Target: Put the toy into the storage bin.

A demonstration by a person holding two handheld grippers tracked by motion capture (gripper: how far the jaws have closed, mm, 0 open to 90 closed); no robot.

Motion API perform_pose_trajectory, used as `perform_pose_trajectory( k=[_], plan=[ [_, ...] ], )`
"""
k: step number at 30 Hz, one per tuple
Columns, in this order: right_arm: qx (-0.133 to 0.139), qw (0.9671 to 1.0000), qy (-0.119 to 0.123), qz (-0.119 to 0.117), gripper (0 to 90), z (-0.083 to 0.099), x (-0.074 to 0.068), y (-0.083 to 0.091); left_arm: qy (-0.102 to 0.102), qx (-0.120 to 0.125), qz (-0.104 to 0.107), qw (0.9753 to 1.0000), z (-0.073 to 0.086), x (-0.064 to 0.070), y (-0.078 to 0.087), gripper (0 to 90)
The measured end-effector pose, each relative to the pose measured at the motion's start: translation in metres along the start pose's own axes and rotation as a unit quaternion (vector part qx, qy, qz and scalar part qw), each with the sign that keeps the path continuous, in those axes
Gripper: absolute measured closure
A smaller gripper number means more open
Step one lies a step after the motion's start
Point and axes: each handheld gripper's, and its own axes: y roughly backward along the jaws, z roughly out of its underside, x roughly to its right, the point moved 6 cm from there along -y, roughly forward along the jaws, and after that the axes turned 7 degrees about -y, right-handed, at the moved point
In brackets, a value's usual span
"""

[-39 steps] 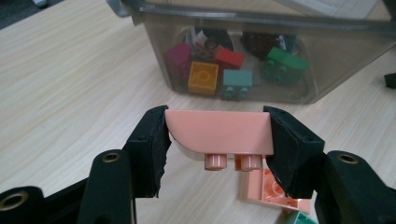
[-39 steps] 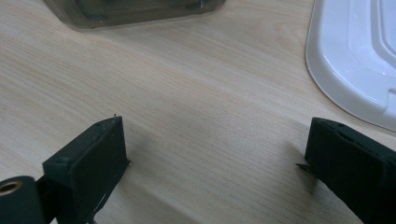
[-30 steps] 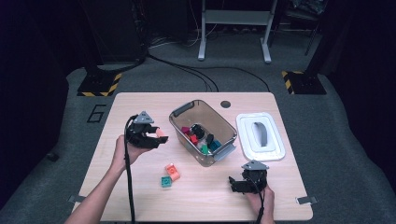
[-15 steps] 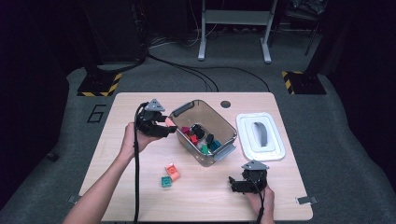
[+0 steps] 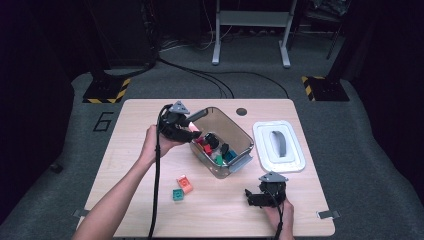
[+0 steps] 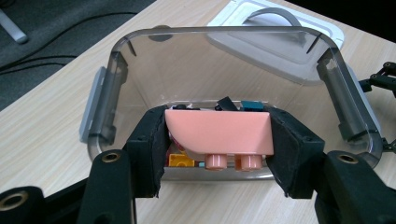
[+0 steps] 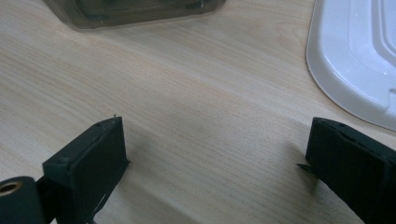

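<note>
From the high view, you work at a pale wooden table on a grey carpeted floor marked with a "6", in a dark room with black cables, yellow-and-black striped blocks and a metal stand behind. A clear bin stands mid-table holding mixed coloured blocks, and its white lid lies flat just to its right. An orange block and a green block lie side by side on the table nearer you. Your left gripper hangs at the bin's left rim; a second ago it sat further left over bare wood, and half a second ago it was still short of the rim. Your right gripper rests near the front edge, unmoved throughout.

In the left gripper view, your jaws pinch a pink block from both sides, studs pointing down, held just at the near wall of the bin with the other blocks behind it.

In the right gripper view, your jaws stand spread wide over bare wood, the lid's edge at upper right.
</note>
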Motion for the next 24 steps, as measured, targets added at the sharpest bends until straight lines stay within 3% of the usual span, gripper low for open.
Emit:
perform_pose_trajectory(
  k=[5,14,24],
  plan=[
    [0.0,1.0,0.001,0.0,4.3,0.0,0.0,0.0,-0.008,-0.003,0.004,1.0,-0.006,0.004,-0.008,43.3],
    [-0.001,1.0,0.001,0.0,4.3,0.0,0.0,0.0,0.009,-0.014,0.022,0.9996,-0.006,0.01,-0.022,43.3],
    [-0.001,1.0,0.001,0.0,4.3,0.0,0.0,0.0,0.014,-0.038,0.044,0.9982,0.005,0.024,-0.036,43.3]
  ],
)
